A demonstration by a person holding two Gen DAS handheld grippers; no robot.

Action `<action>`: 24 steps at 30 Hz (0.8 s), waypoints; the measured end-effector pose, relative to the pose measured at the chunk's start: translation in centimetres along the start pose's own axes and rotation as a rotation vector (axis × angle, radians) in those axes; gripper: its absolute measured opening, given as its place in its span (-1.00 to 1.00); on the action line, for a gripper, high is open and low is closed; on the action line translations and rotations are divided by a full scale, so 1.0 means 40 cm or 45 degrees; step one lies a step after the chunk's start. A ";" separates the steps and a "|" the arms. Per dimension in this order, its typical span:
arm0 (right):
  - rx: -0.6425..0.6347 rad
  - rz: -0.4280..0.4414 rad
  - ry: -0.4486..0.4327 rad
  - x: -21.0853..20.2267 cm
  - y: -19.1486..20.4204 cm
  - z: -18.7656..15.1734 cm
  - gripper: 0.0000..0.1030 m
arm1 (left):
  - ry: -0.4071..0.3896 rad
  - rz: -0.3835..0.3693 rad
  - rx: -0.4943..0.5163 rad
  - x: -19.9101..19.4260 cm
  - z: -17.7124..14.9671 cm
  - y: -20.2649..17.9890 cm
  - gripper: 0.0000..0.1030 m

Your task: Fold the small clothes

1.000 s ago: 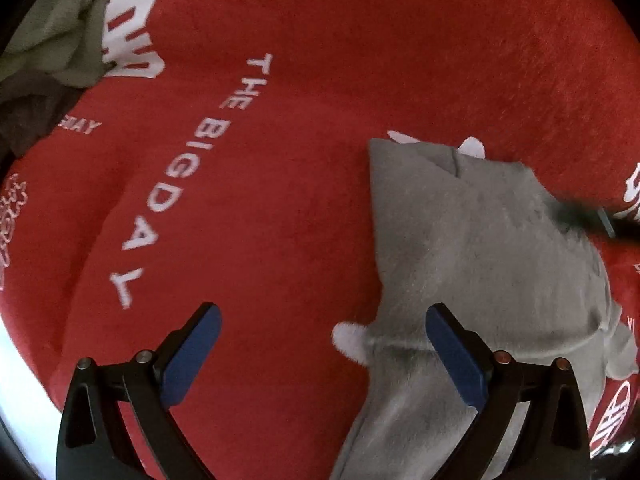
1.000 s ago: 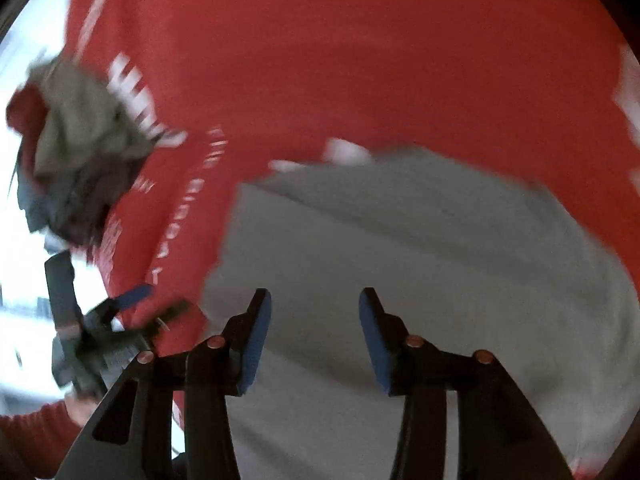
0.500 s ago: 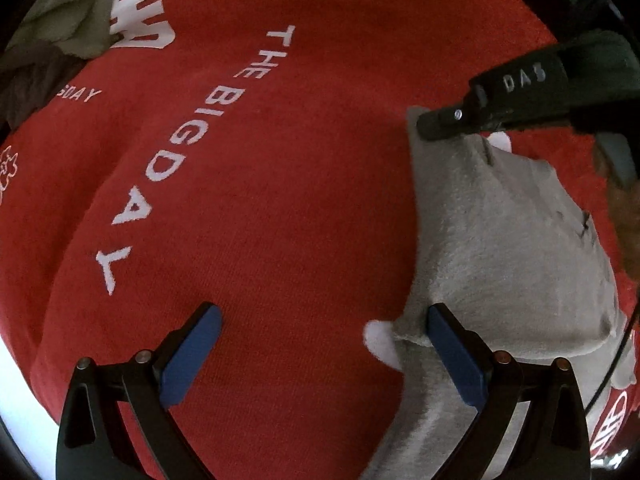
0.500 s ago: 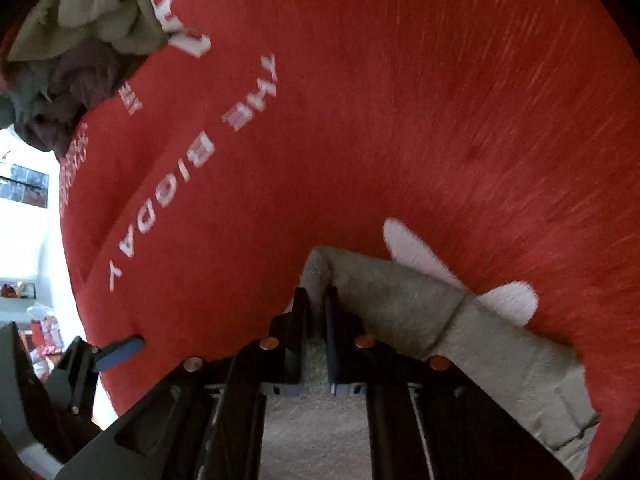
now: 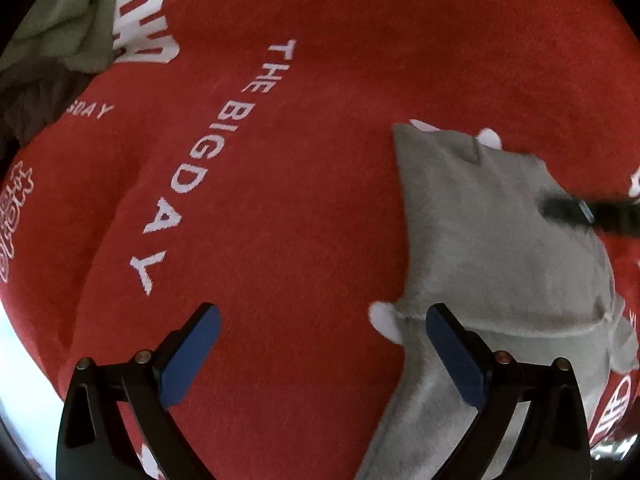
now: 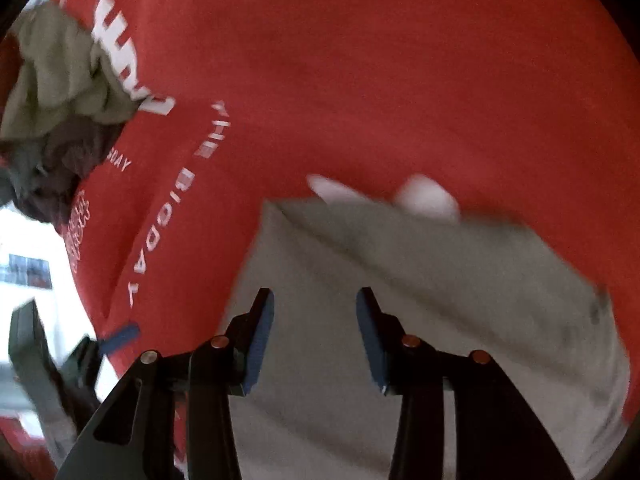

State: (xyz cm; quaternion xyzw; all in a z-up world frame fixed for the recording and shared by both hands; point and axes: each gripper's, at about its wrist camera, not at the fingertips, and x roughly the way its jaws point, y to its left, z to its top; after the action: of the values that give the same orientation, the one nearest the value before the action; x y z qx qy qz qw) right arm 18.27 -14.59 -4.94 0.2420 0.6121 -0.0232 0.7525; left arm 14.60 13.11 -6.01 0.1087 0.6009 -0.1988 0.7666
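Grey garment (image 5: 492,248) lies on the red cloth (image 5: 320,80), right of centre, w/ one flap already folded over, so approx. mid-fold; more folds left, and the green/dark clothes pile (image 6: 60,92) at far left looks untouched. Left gripper (image 5: 320,344): jaws wide, nothing held, right finger over the garment's edge. Right gripper (image 6: 316,332): jaws partly apart and opening above the garment; blurry, but nothing seems pinched.
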 end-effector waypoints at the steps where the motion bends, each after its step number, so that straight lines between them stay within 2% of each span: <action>1: 0.038 -0.008 -0.001 -0.016 -0.019 -0.036 -0.10 | 0.005 0.008 0.020 -0.007 -0.003 -0.012 1.00; 2: 0.074 -0.029 -0.006 -0.033 -0.048 -0.068 -0.10 | 0.014 0.012 0.041 -0.015 -0.008 -0.028 1.00; 6: 0.211 -0.288 -0.086 -0.099 -0.200 -0.193 -0.10 | 0.043 -0.009 0.101 -0.042 -0.034 -0.108 1.00; 9: 0.411 -0.333 -0.028 -0.080 -0.320 -0.259 -0.10 | 0.051 -0.013 0.168 -0.054 -0.060 -0.183 1.00; 10: 0.489 -0.281 -0.029 -0.083 -0.364 -0.293 -0.15 | 0.058 -0.020 0.193 -0.056 -0.071 -0.212 1.00; 11: 0.514 -0.209 -0.103 -0.109 -0.382 -0.317 -0.17 | 0.063 -0.025 0.208 -0.060 -0.081 -0.233 1.00; 12: 0.521 -0.196 -0.106 -0.125 -0.393 -0.333 -0.16 | 0.070 -0.032 0.229 -0.061 -0.091 -0.258 1.00; 14: 0.527 -0.251 -0.044 -0.135 -0.401 -0.369 -0.16 | 0.091 -0.042 0.276 -0.061 -0.111 -0.310 1.00; 19: 0.689 -0.068 -0.118 -0.200 -0.439 -0.493 -0.13 | 0.139 -0.034 0.398 -0.064 -0.155 -0.429 1.00; 24: 0.767 0.028 -0.148 -0.239 -0.456 -0.596 -0.10 | 0.186 -0.031 0.497 -0.058 -0.195 -0.530 1.00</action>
State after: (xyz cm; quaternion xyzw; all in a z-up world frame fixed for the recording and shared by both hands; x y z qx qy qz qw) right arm -11.86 -23.82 -5.33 0.4592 0.5309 -0.2092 0.6808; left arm -1.94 -2.34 -4.22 0.2622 0.6061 -0.3123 0.6829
